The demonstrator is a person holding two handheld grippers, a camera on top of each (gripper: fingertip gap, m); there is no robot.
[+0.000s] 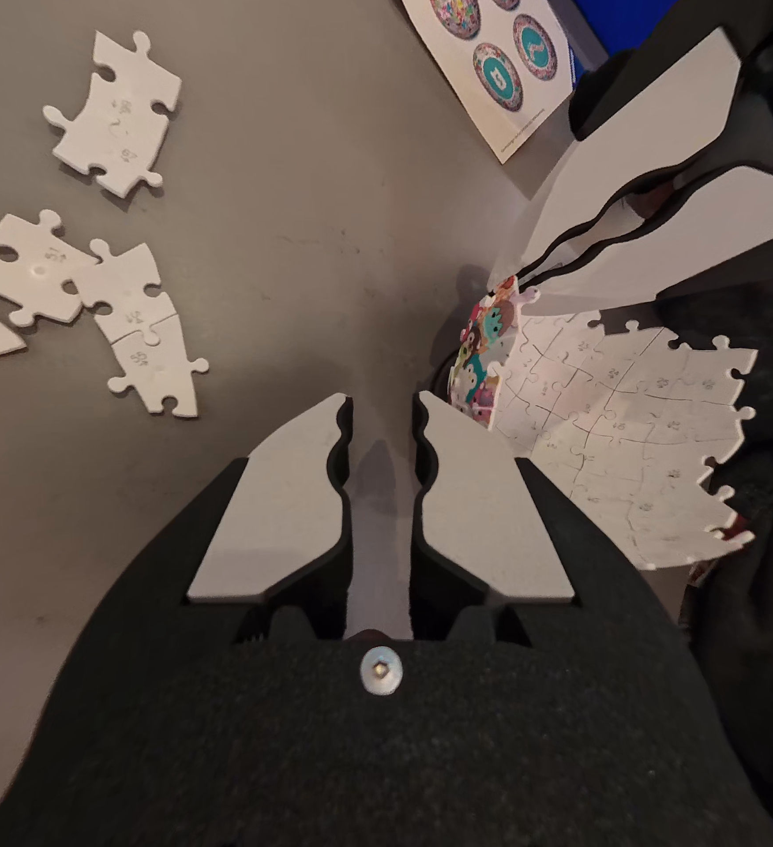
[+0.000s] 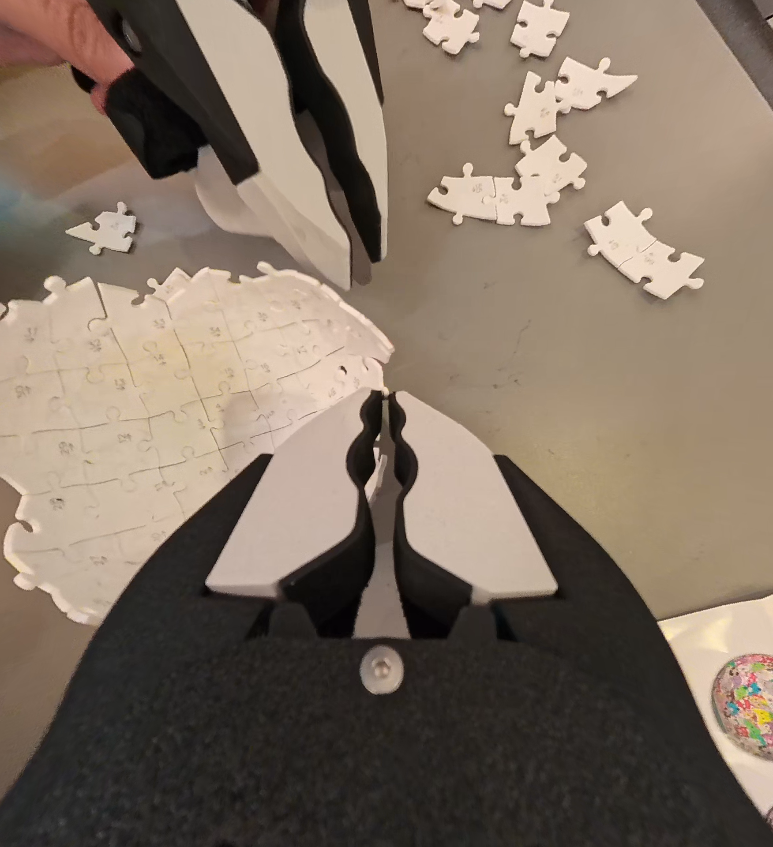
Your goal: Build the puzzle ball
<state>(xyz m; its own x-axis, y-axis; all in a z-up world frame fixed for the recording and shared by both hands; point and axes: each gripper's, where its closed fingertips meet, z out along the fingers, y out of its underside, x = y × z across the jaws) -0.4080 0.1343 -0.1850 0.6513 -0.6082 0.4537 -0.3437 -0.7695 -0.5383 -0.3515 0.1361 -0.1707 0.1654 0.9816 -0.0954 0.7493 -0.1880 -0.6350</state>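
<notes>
1. While my right gripper [image 2: 383,398] pinches the rim of the puzzle ball shell [image 2: 114,412], its fingers are drawn nearly together on a piece at that edge; most of the held piece is hidden between them.
2. My left gripper [image 1: 382,408] hangs just beside the shell with its fingers parted by a clear gap and nothing between them, only grey table [image 1: 284,206] below.
3. From the left wrist view the shell stands tilted, its printed outer face [image 1: 478,362] showing as a narrow colourful strip and its white numbered inside [image 1: 627,435] facing the camera. Its far edge is cut off by dark shapes I cannot make out.
4. From the right wrist view my own gripper body covers the shell's near part.
5. Loose white pieces lie well apart from the shell: I count about nine beyond it [image 2: 504,201], some joined in pairs, some cut off at the frame's top, plus one pointed piece [image 2: 107,229] near its other side.
6. One picture sheet [image 2: 742,687] with printed balls lies near the shell, partly cropped.
7. A hand [image 2: 31,41] holding the left gripper shows only partly.
</notes>
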